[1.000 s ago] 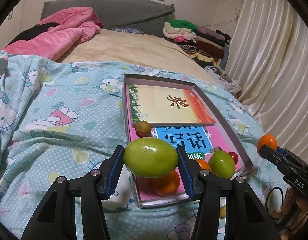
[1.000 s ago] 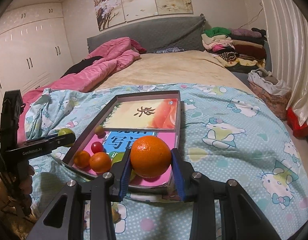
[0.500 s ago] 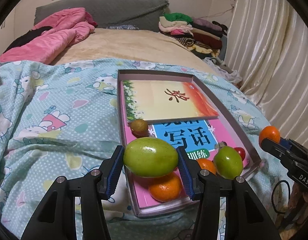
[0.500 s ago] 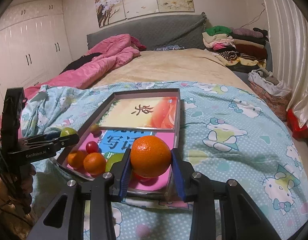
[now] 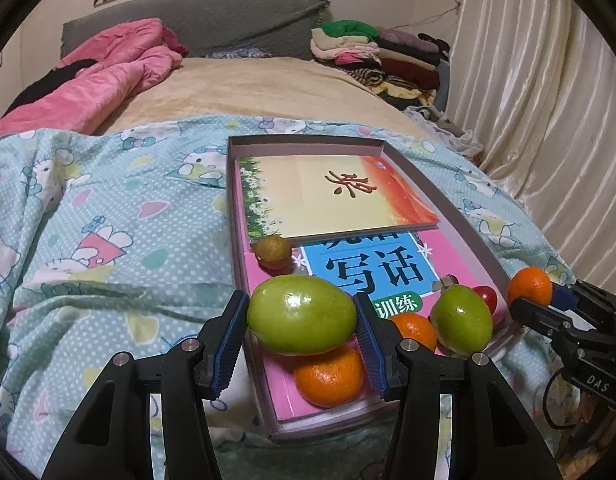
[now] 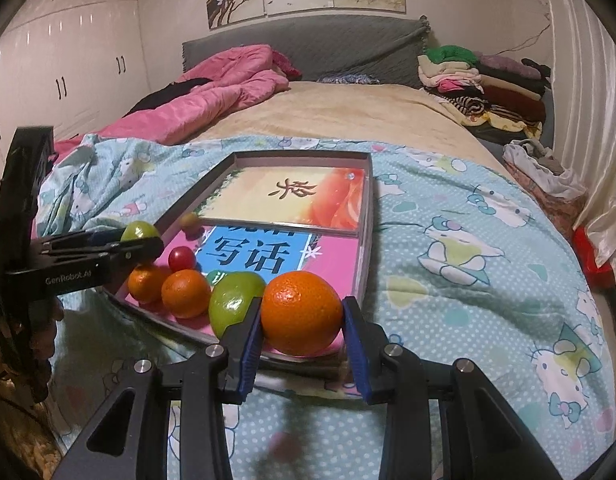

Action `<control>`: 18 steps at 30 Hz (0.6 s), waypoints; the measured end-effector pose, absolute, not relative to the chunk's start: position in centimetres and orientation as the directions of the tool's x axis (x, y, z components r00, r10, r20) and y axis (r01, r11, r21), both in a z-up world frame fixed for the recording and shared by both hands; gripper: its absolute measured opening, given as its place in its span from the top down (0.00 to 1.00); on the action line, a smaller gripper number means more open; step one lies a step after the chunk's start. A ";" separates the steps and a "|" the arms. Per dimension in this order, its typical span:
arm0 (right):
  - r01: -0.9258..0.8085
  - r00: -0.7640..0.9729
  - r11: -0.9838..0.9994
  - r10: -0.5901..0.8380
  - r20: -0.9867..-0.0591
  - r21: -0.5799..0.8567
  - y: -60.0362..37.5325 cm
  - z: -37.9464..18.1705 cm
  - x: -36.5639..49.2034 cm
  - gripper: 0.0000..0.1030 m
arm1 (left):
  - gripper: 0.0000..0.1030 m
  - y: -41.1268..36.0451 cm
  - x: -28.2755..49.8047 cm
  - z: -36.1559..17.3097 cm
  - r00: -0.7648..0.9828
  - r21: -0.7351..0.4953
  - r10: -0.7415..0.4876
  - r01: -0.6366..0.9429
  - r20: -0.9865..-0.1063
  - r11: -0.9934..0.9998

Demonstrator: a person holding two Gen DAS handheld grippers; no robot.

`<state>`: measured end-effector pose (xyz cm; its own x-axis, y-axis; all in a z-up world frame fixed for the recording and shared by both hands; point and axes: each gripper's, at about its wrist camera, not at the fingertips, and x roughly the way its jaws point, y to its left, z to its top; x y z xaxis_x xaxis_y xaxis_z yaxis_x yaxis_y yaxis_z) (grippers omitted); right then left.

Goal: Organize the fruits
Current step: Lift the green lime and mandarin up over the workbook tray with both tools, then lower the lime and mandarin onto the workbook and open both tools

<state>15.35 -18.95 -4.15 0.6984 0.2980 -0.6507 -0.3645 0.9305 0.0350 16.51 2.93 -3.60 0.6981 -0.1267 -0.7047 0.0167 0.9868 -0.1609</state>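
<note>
My left gripper (image 5: 302,320) is shut on a big green fruit (image 5: 302,314), held just above the near end of a shallow box (image 5: 467,226) on the bed. My right gripper (image 6: 302,316) is shut on an orange (image 6: 302,312) over the box's near right corner (image 6: 365,216). Inside the box, on two books, lie a second green fruit (image 5: 461,319), two small oranges (image 6: 186,293) (image 6: 146,282), a red cherry tomato (image 6: 181,257) and a small brown fruit (image 5: 272,251). Each gripper shows at the edge of the other's view, the left one (image 6: 136,240) and the right one (image 5: 535,300).
The box rests on a blue cartoon-print quilt (image 5: 108,216). A pink duvet (image 5: 108,76) lies at the far left, folded clothes (image 6: 483,80) at the far right by the headboard. Curtains (image 5: 527,100) hang to the right. A hand (image 6: 44,332) holds the left gripper.
The box and fruit sit slightly lower and nearer in both views, as both grippers tilted a little. Both grips are unchanged.
</note>
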 end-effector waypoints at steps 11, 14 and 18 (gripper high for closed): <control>-0.364 0.700 0.931 0.295 -0.651 0.031 -18.8 -4.5 15.3 0.63 | 0.47 2.2 17.5 -4.5 0.670 -0.144 -0.131 0.036 -0.731 0.989; -0.367 0.700 0.930 0.300 -0.648 0.034 -18.8 -4.5 15.3 0.63 | 0.47 2.2 17.6 -4.5 0.670 -0.146 -0.132 0.035 -0.731 0.989; -0.374 0.698 0.927 0.306 -0.648 0.034 -18.7 -4.6 15.4 0.63 | 0.47 2.2 17.5 -4.6 0.669 -0.153 -0.138 0.036 -0.730 0.987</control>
<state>15.37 -18.74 -4.60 0.6976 0.3059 -0.6479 -0.3745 0.9266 0.0343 17.54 2.15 -4.58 0.6689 -0.1380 -0.7304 0.0362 0.9875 -0.1535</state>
